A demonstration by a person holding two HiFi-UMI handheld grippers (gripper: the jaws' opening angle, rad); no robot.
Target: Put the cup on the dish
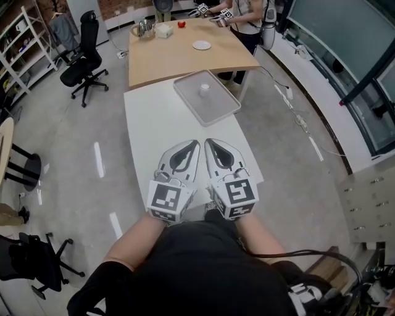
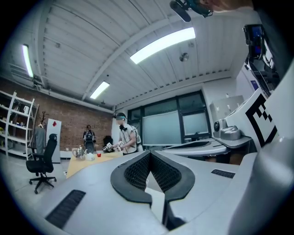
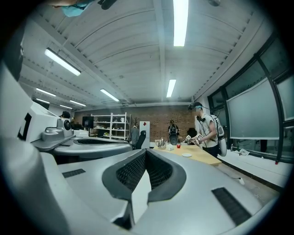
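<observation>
A small white cup [image 1: 204,88] stands upright on a grey tray [image 1: 188,99] at the far end of the white table [image 1: 148,123]. A white dish [image 1: 201,45] lies on the wooden table [image 1: 179,62] beyond; the right gripper view also shows the dish [image 3: 186,155]. My left gripper [image 1: 195,143] and right gripper [image 1: 208,142] lie side by side at the near end of the white table, well short of the tray. Both are shut with nothing between the jaws, as the left gripper [image 2: 149,153] and right gripper [image 3: 146,151] show in their own views.
On the wooden table's far end are a kettle [image 1: 143,28], a white box [image 1: 163,29] and a red object [image 1: 181,24]. Another person [image 1: 247,15] stands there holding grippers. Black office chairs [image 1: 83,62] stand at the left, and shelving [image 1: 24,43] lines the far left wall.
</observation>
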